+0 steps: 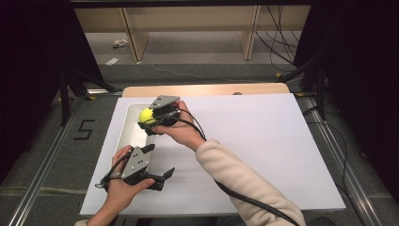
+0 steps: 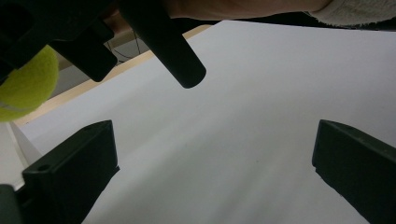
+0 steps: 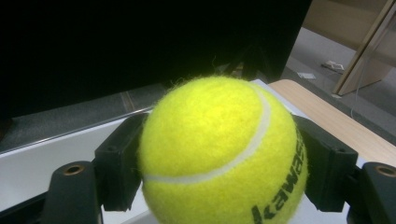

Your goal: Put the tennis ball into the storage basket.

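right tool [image 1: 149,123] gripping tennis ball [image 3: 222,154], above tray [image 1: 129,123]

Left gripper [image 2: 212,175], jaws apart, over white sheet [image 2: 261,93]; tennis ball [image 2: 23,88] nearby.

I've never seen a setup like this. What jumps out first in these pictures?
The bright yellow tennis ball stands out at once, clamped between the black jaws of the right gripper above the white tray at the table's left side. Nearer the person, the left gripper hangs open over the white sheet, holding nothing.
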The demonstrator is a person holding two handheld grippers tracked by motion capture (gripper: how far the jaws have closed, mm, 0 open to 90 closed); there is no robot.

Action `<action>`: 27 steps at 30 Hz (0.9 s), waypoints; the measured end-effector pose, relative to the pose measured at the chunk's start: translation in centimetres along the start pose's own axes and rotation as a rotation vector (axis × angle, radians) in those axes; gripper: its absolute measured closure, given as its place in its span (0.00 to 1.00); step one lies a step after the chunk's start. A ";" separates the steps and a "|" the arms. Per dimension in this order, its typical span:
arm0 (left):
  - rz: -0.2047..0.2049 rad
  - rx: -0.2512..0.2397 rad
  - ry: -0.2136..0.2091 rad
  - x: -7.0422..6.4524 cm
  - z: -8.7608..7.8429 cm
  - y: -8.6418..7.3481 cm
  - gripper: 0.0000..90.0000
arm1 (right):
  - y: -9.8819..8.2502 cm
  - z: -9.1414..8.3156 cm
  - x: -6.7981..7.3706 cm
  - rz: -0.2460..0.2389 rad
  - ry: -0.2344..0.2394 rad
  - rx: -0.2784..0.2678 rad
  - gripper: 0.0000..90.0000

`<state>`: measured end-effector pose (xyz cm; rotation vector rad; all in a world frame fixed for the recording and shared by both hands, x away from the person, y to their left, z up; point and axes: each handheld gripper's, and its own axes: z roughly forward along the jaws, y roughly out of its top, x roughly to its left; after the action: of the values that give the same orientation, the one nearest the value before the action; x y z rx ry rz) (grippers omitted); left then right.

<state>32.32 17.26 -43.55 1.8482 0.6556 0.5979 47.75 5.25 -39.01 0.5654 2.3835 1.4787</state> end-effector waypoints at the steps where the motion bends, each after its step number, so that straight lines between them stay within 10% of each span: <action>1: 0.001 0.001 0.000 0.0 0.0 0.0 0.00 | 0.0 0.1 0.0 0.001 0.000 0.002 0.30; 27: 0.006 0.002 -0.003 -0.1 0.0 0.1 0.00 | 0.7 0.8 0.5 0.005 0.014 0.005 0.30</action>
<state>32.27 17.19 -43.50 1.8532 0.6498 0.5983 47.81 6.43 -38.72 0.5642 2.3988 1.4837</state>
